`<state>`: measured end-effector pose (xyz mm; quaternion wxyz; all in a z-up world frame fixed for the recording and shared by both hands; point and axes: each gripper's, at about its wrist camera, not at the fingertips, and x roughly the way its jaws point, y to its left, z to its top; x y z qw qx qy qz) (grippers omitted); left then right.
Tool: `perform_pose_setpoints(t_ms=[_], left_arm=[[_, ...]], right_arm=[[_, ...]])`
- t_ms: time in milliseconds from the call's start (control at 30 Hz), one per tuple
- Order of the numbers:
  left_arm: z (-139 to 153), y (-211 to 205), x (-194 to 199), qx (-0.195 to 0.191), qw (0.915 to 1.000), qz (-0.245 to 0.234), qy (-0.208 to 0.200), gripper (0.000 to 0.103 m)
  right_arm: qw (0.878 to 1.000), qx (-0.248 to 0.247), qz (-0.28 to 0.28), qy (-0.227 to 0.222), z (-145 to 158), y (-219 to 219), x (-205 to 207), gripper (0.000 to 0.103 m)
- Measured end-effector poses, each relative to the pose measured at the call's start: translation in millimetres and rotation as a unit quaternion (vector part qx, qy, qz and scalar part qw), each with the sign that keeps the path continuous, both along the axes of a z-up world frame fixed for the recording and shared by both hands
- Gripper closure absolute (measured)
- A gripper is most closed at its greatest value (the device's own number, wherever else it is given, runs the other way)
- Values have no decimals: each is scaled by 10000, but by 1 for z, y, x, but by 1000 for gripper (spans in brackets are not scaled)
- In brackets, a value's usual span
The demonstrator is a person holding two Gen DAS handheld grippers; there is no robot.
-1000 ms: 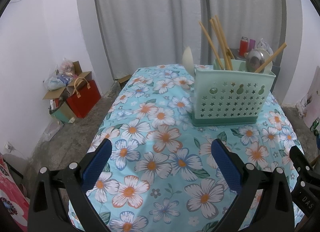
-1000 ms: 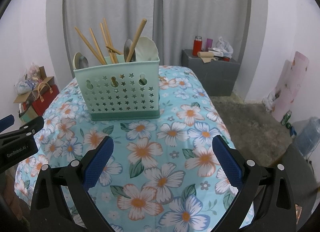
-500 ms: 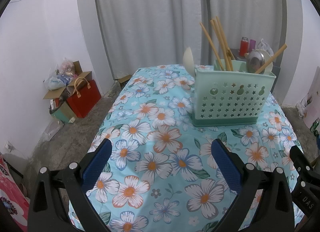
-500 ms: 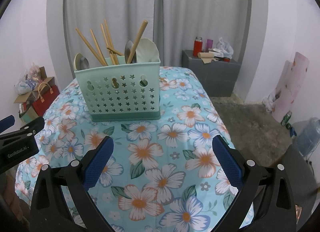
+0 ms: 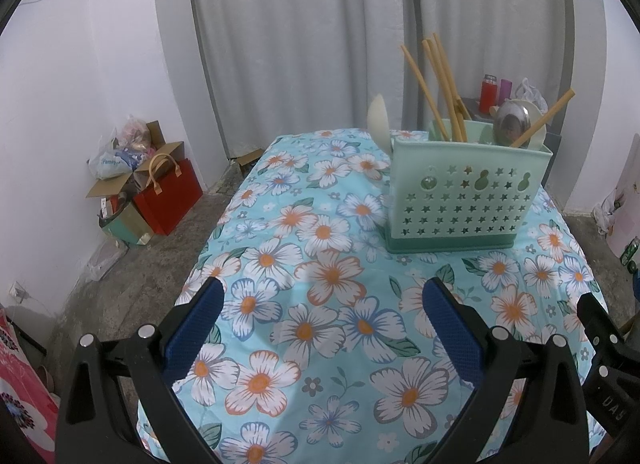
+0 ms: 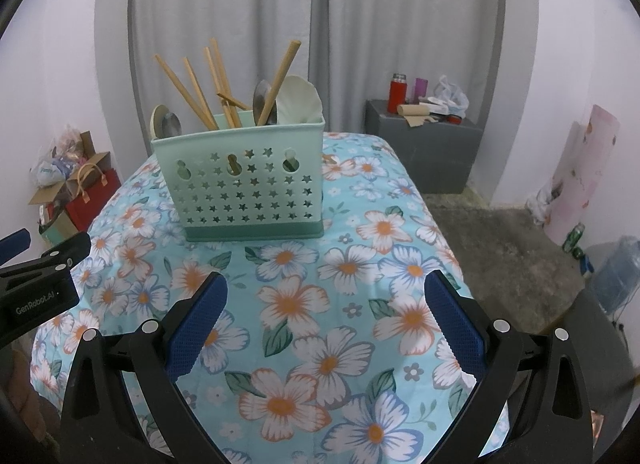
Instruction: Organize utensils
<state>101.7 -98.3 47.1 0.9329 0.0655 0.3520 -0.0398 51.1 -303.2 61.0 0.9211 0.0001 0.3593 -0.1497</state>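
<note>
1. Table [image 5: 256,200] with the floral cloth takes up most of both views.
2. Mint utensil caddy [image 6: 244,180] stands upright toward the far end, on the cloth.
3. Left gripper [image 5: 322,312] and right gripper [image 6: 326,306] hover over the near end, both spread wide, holding nothing.
4. Chopsticks [image 6: 192,92] and spoons [image 6: 262,102] stick up out of the caddy.

I see a matt mint plastic caddy [image 6: 248,188] punched with star holes, standing on soft printed cloth [image 6: 352,264] that drapes the desk. In the caddy, the chopsticks [image 6: 188,92] look like bare, pale wood, and the spoon [image 5: 512,126] is glossy metal. My right gripper [image 6: 326,314] has dimpled blue rubbery pads [image 6: 198,324] on matt black plastic. Beyond the caddy, the floor [image 6: 500,248] is rough concrete.
</note>
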Motion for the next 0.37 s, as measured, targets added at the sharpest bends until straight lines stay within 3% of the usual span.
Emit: perform_pose_setpoints(t_ms=[367], left_arm=[[0, 0, 0, -7, 10000, 4, 7, 6]], right_arm=[[10000, 1, -11, -1, 0, 0, 0, 8]])
